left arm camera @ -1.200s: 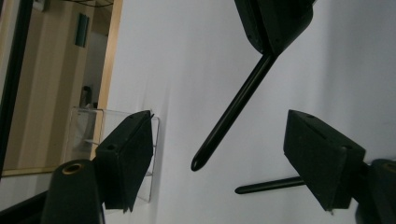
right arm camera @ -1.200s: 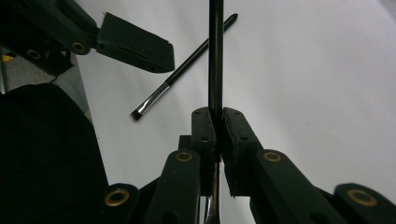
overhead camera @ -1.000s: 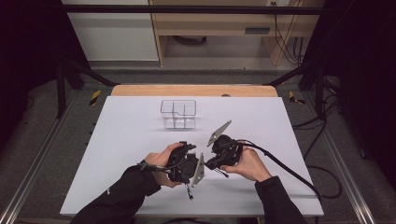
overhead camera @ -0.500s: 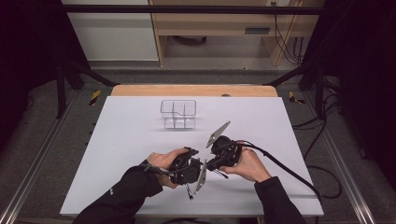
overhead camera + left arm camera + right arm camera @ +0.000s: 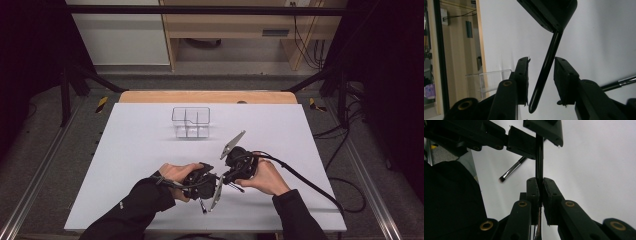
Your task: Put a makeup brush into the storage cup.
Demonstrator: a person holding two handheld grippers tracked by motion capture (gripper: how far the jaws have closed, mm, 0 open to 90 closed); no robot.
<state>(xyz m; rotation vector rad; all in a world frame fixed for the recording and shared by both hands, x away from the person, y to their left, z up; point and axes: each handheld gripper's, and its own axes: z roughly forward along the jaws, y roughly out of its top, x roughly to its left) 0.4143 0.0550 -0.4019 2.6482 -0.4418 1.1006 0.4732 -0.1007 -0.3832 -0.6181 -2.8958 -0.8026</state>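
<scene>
Beyond both hands, clear divided organizer (image 5: 191,121) — right fingers (image 5: 541,185) clamping black brush handle (image 5: 539,157), left fingers (image 5: 541,75) narrowing around it.

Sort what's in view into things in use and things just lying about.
In use: thin black brush, clamped in the right gripper; left gripper, whose jaws have just been closing around it, not yet pressing.
Lying about: second brush on the table; clear organiser, standing apart.
</scene>
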